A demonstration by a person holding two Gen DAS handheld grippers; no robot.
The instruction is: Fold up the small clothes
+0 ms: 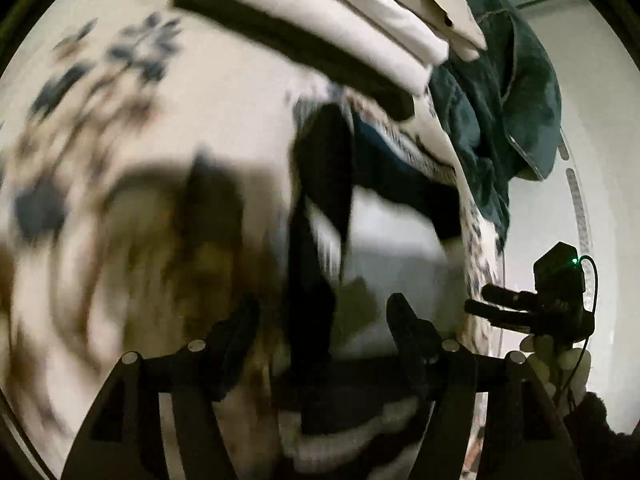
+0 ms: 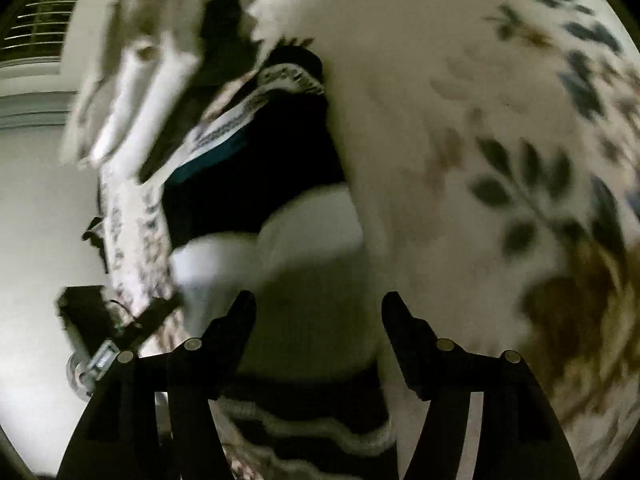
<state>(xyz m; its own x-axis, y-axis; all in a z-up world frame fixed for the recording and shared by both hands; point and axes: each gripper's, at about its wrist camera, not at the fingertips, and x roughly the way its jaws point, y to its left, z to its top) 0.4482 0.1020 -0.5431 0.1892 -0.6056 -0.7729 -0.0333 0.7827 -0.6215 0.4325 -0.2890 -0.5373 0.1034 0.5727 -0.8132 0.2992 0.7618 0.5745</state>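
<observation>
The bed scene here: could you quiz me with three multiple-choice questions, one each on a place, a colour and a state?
1. Where does the stack of folded pale cloths lie in the left wrist view?
A. top
B. bottom left
C. between the fingers

2. What colour is the crumpled blanket?
A. red
B. dark teal
C. yellow

3. How is the right gripper?
A. shut on a sock
B. shut, holding nothing
C. open

Answers: 1 A, it crosses the upper edge. 2 B, its folds look deep blue-green. 3 C, the fingers stand apart, gripping nothing.

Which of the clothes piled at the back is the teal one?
The crumpled teal garment at the pile's right end; the folded pieces beside it are white and cream.
</observation>
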